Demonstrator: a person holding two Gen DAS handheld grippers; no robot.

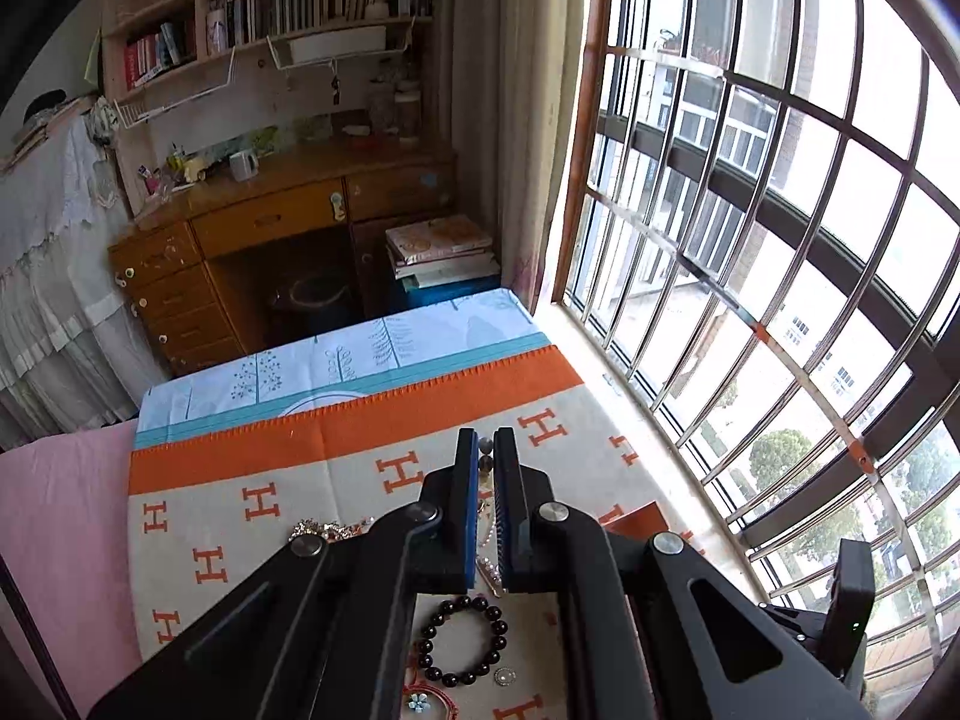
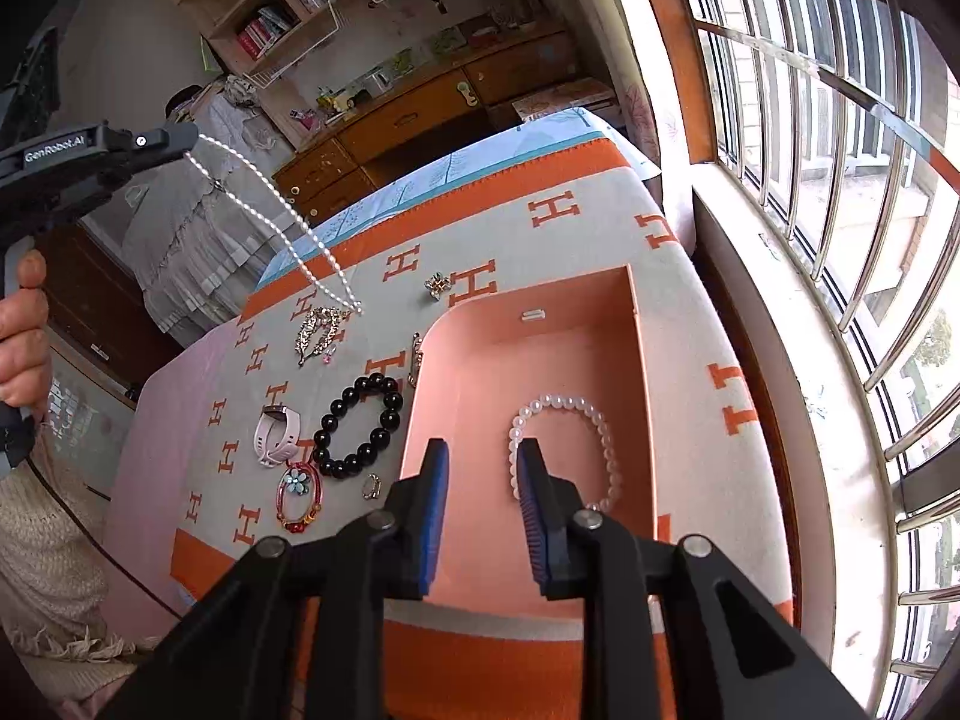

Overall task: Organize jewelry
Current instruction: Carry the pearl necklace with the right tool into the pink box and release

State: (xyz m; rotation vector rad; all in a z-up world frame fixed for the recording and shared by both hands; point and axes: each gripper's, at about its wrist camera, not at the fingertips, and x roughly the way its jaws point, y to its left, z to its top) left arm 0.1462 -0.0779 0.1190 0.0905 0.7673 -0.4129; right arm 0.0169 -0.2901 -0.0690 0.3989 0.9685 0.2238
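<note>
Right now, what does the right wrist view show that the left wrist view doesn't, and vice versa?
Right wrist only: the open orange box with a white bead bracelet lying in it, the open right hand-held gripper above it, a pink watch, and the pearl necklace hanging in a loop from the left hand-held gripper.

Left wrist only: close-up of beads pinched between that gripper's shut jaws.

Both: black bead bracelet, H-pattern blanket, desk, barred window.
</note>
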